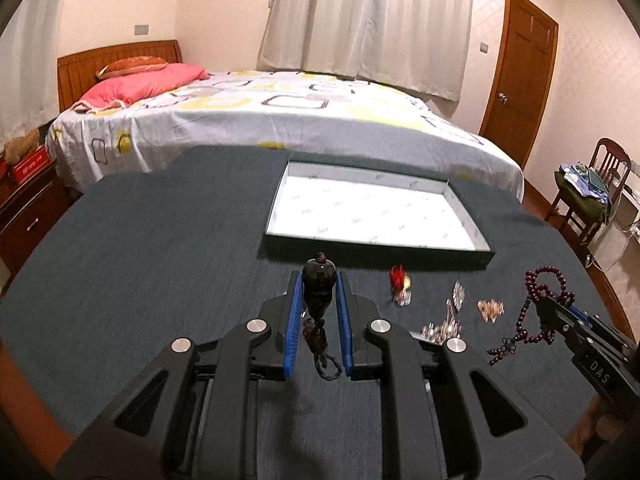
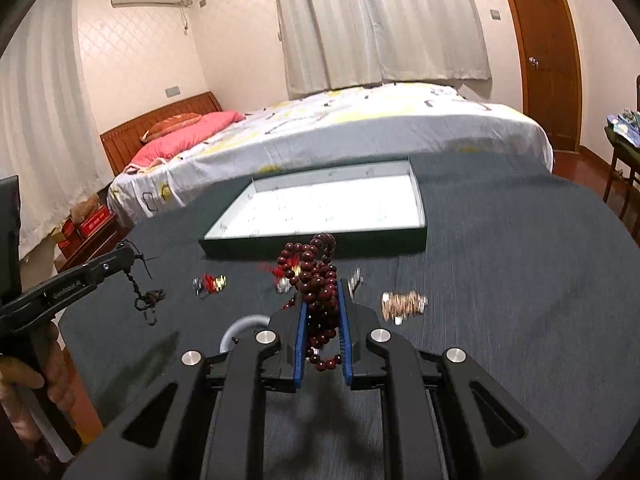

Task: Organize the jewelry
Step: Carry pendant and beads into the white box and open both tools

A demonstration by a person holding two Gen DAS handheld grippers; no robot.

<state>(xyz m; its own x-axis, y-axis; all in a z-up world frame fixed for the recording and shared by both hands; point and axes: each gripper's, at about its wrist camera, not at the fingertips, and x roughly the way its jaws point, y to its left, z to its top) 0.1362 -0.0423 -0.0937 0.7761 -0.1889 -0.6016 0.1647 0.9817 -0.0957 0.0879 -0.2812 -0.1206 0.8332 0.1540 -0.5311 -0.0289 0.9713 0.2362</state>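
Observation:
My left gripper (image 1: 319, 280) is shut on a black pendant (image 1: 318, 280) whose cord and tassel hang down between the fingers, above the dark table. It also shows in the right wrist view (image 2: 127, 258). My right gripper (image 2: 322, 292) is shut on a dark red bead string (image 2: 316, 280), lifted above the table; it shows in the left wrist view (image 1: 550, 306) with the bead string (image 1: 536, 312) dangling. A shallow white-lined tray (image 1: 476, 258) lies open just beyond both grippers, nothing in it.
Loose pieces lie on the grey table cloth (image 1: 140, 260): a red and gold charm (image 1: 400, 284), silver crystal pieces (image 1: 448, 320), a rose-gold cluster (image 1: 490, 310). A bed (image 1: 260, 120) stands behind the table. A chair (image 1: 592, 196) is at right.

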